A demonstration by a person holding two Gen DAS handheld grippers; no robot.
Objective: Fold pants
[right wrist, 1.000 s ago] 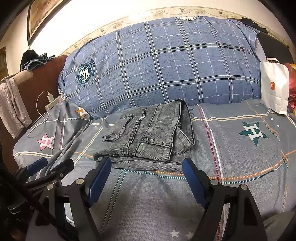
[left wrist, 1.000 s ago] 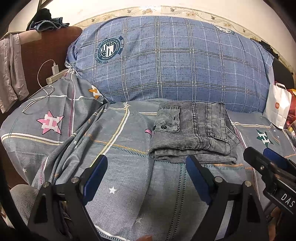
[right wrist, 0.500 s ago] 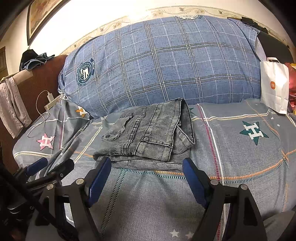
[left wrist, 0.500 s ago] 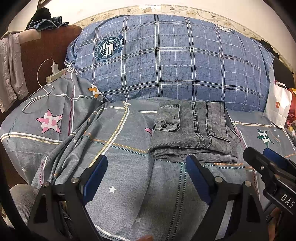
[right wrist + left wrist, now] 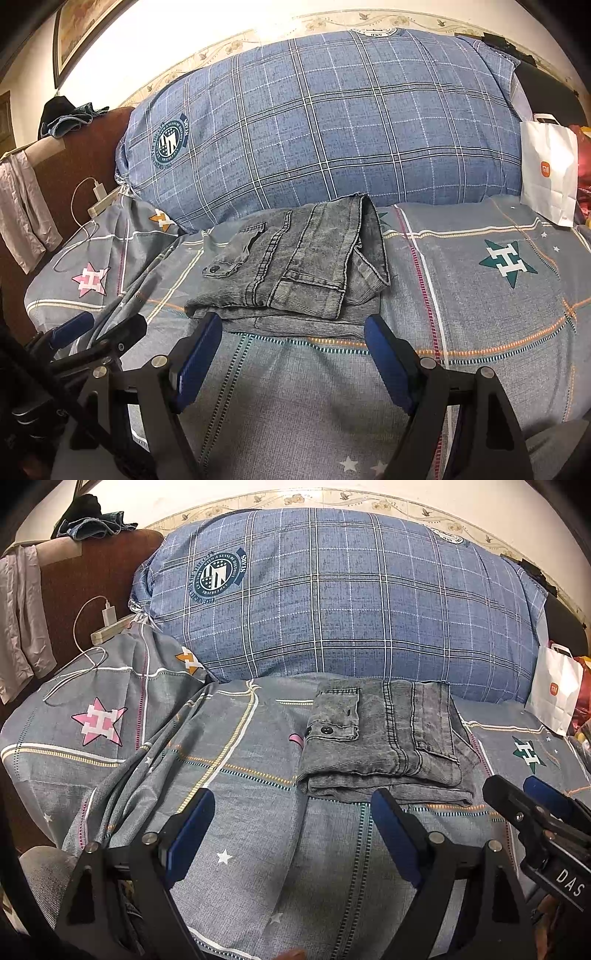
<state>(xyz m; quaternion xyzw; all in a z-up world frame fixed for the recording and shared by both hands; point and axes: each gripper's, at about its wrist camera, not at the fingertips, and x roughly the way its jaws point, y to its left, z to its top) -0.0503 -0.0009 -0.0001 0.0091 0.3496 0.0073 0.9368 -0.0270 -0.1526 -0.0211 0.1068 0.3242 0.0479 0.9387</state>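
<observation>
Nothing has shifted since the earlier frames: the grey washed-denim pants [image 5: 384,742] lie where they lay, and both your tools hold the same station. The pants sit folded into a compact multi-layer rectangle on the grey star-patterned bedsheet [image 5: 229,760], just in front of the big blue plaid pillow [image 5: 332,602]. Your left gripper [image 5: 291,823] and right gripper [image 5: 291,339] are both spread wide, holding nothing, just short of the near edge. Folding looks done; at most a tidy remains.

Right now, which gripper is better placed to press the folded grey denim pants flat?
Right, probably. The right gripper is open with the folded grey denim pants centred ahead; the left gripper, also open, has them off to its right.
</observation>
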